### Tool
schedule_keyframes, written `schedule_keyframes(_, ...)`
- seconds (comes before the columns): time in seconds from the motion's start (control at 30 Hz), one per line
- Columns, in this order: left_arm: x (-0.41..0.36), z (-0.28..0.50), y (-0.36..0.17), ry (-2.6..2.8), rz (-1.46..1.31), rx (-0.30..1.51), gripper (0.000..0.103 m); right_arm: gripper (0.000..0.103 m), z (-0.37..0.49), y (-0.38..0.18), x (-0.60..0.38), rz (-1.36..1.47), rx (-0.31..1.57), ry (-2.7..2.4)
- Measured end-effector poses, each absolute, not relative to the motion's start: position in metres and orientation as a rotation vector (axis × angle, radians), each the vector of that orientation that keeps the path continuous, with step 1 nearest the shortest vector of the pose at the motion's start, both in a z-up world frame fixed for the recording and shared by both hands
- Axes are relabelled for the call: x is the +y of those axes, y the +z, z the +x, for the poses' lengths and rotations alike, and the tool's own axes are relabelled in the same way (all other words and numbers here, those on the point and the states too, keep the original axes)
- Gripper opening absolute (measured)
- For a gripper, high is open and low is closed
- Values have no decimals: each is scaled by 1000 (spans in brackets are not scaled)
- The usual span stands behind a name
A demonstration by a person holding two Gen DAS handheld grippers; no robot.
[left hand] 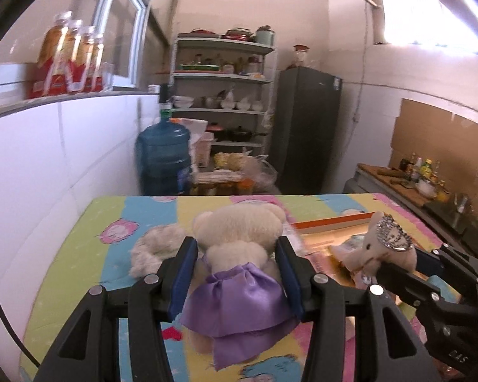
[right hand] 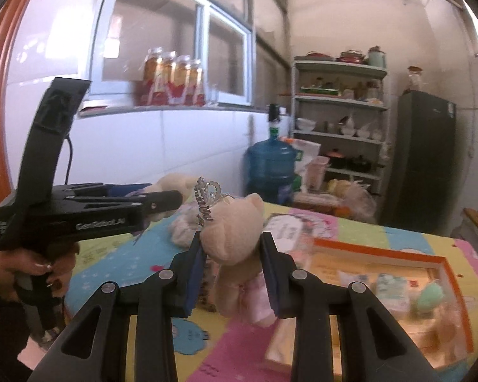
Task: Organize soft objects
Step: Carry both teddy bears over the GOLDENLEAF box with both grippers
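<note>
My left gripper is shut on a cream teddy bear in a purple satin dress, lifted off the colourful tablecloth. My right gripper is shut on a small beige bear with a silver tiara and a pink dress, also held above the table. Each view shows the other gripper: the right one with its tiara bear, and the left one held by a hand. A fluffy cream toy lies on the cloth to the left.
An orange-rimmed box on the table's right side holds several small things, among them a mint-green toy. Beyond the table stand a blue water jug, a white shelf rack and a dark fridge. A white tiled wall runs along the left.
</note>
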State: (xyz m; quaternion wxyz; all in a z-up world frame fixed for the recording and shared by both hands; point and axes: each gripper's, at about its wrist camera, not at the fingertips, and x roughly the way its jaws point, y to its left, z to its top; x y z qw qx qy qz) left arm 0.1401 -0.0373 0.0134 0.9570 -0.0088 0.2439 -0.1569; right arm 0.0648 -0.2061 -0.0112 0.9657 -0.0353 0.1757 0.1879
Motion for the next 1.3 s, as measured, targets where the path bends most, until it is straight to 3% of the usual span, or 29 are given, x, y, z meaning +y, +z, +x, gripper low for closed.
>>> schedule_keyframes(0.53, -137, 143, 16, -477, 10, 486, 51, 35, 46, -16, -307, -18, 345, 187)
schedule_keyframes(1.3, -253, 165, -27, -606, 46, 593, 51, 35, 54, -53, -401, 72, 422, 29)
